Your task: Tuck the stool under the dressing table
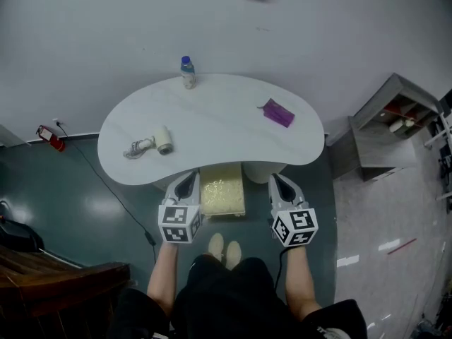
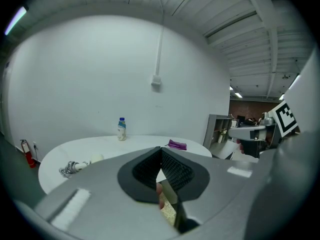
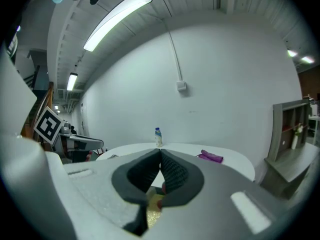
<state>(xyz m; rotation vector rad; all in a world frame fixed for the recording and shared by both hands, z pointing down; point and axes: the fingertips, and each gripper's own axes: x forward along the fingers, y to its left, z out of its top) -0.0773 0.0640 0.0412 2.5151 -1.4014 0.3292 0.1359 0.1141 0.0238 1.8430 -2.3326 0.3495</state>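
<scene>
The white kidney-shaped dressing table (image 1: 212, 122) stands against the wall. A yellowish square stool (image 1: 222, 193) sits half under its near edge, between my two grippers. My left gripper (image 1: 188, 182) is raised at the stool's left side, shut and holding nothing. My right gripper (image 1: 277, 183) is raised at the stool's right side, also shut and empty. In the left gripper view the jaws (image 2: 160, 151) meet tip to tip above the table top (image 2: 100, 151). The right gripper view shows the same closed jaws (image 3: 160, 153), with the stool (image 3: 151, 209) glimpsed below them.
On the table lie a small bottle (image 1: 187, 72), a purple pouch (image 1: 277, 112) and a hair dryer with its cord (image 1: 152, 144). A grey shelf unit (image 1: 385, 126) stands at the right. A red object (image 1: 51, 138) and a cable lie on the floor at the left.
</scene>
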